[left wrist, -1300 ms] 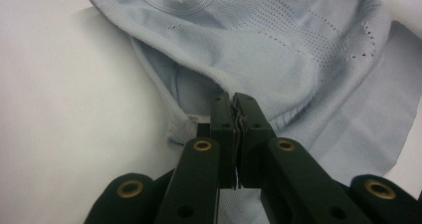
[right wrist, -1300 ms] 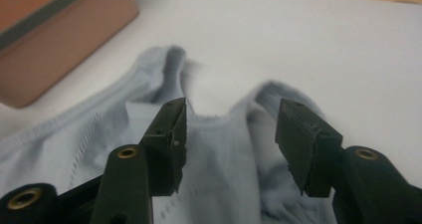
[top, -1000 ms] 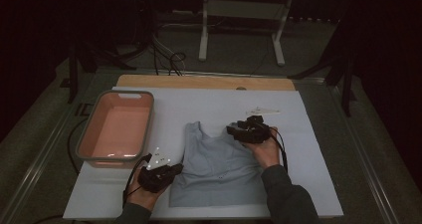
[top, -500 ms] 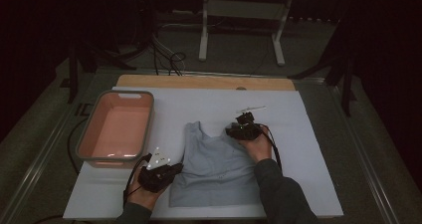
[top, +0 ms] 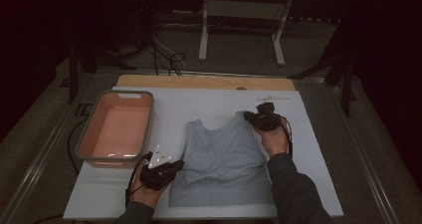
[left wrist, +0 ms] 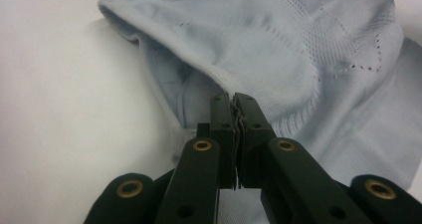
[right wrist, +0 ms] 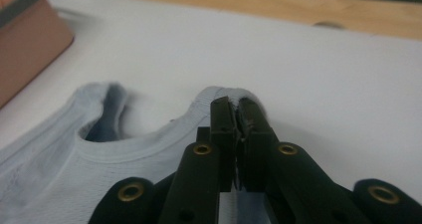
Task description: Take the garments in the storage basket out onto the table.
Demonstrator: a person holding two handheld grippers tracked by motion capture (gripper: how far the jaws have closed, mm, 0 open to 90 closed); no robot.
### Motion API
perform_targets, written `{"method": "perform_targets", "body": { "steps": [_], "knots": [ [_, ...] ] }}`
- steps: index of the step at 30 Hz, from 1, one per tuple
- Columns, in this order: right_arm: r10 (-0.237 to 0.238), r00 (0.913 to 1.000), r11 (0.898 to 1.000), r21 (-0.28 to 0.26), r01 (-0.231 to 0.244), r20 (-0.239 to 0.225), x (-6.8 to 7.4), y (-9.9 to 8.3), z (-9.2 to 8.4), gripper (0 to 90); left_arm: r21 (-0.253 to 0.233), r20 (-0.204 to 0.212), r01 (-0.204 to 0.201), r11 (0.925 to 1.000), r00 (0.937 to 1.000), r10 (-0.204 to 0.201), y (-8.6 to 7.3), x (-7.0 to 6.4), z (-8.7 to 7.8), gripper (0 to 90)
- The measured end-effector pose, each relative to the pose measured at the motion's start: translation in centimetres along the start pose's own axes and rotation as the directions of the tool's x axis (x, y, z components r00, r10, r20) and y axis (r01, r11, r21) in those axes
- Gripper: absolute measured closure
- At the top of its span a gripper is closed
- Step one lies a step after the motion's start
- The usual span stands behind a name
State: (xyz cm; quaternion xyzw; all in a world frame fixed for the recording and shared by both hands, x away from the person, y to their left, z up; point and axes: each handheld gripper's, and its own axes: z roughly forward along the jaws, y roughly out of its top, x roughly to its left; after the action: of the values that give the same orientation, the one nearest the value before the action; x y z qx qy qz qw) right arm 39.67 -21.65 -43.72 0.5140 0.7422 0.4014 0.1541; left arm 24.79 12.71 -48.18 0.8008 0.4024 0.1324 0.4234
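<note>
A pale blue sleeveless top point(top: 224, 157) lies flat on the white sheet point(top: 209, 104), neckline toward the far side. My left gripper point(top: 171, 167) sits at its near left side, shut on the fabric edge by the armhole point(left wrist: 234, 97). My right gripper point(top: 247, 115) is at the far right shoulder strap point(right wrist: 219, 92). Its jaws have just been closing and now pinch the strap point(right wrist: 234, 102). The other strap point(right wrist: 94, 97) lies loose on the sheet.
A pink tub point(top: 82, 144) with a grey rim stands on the sheet left of the top, and its wall point(right wrist: 25, 40) appears at the left of the right gripper view. A wooden board edge point(top: 204, 81) runs along the far side.
The right gripper reached in to the shoulder strap, shut on it, and drew back a little toward the far right. The left hand kept still with its grip.
</note>
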Motion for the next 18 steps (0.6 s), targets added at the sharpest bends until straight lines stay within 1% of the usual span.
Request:
{"method": "perform_targets", "body": {
  "steps": [3, 6, 8, 10, 12, 13, 14, 15, 17, 18],
  "knots": [
    [0.013, 0.9999, 0.999, -0.034, -0.013, 0.01, -1.0, 0.3, -0.8, 86.9, -0.016, -0.026, 0.009, 0.9998, 0.9996, -0.009, 0.0, 0.0, 0.0, 82.7],
    [0.013, 0.9998, 0.998, -0.059, -0.012, 0.015, -1.8, 0.4, -1.1, 86.9, -0.031, -0.038, 0.009, 0.9995, 0.9992, -0.01, 0.1, -0.1, -0.2, 71.7],
    [0.021, 0.9994, 0.998, -0.063, -0.019, 0.026, -2.2, 0.4, -1.1, 86.9, -0.041, -0.044, 0.008, 0.9991, 0.999, -0.01, 0.1, -0.2, -0.2, 64.6],
    [0.024, 0.9989, 0.998, -0.067, -0.021, 0.041, -2.5, 0.5, -1.0, 86.9, -0.052, -0.044, 0.008, 0.9986, 0.999, -0.011, 0.1, -0.3, -0.3, 60.2],
    [0.036, 0.9984, 0.998, -0.056, -0.034, 0.044, -2.8, 0.4, -0.8, 86.1, -0.062, -0.041, 0.012, 0.998, 0.999, -0.015, 0.1, -0.4, -0.3, 54.9],
    [0.041, 0.9983, 0.998, -0.046, -0.039, 0.041, -2.9, 0.4, -0.7, 80.8, -0.067, -0.039, 0.014, 0.9976, 0.9991, -0.017, 0.1, -0.5, -0.3, 52.8],
    [0.044, 0.9985, 0.999, -0.033, -0.043, 0.032, -3.0, 0.3, -0.6, 70.3, -0.072, -0.037, 0.014, 0.9973, 0.9992, -0.017, 0.2, -0.5, -0.3, 50.6],
    [0.041, 0.9988, 0.999, -0.023, -0.041, 0.025, -2.9, 0.2, -0.5, 63.5, -0.076, -0.038, 0.016, 0.9969, 0.9991, -0.019, 0.2, -0.6, -0.4, 48.0],
    [0.031, 0.9991, 0.999, -0.017, -0.03, 0.03, -2.8, -0.1, -0.7, 50.5, -0.088, -0.04, 0.018, 0.996, 0.999, -0.021, 0.3, -0.7, -0.3, 43.8],
    [0.035, 0.999, 0.999, -0.011, -0.035, 0.027, -2.7, -0.2, -0.8, 45.0, -0.091, -0.042, 0.02, 0.9957, 0.9989, -0.024, 0.3, -0.8, -0.3, 41.6]
  ]
}}
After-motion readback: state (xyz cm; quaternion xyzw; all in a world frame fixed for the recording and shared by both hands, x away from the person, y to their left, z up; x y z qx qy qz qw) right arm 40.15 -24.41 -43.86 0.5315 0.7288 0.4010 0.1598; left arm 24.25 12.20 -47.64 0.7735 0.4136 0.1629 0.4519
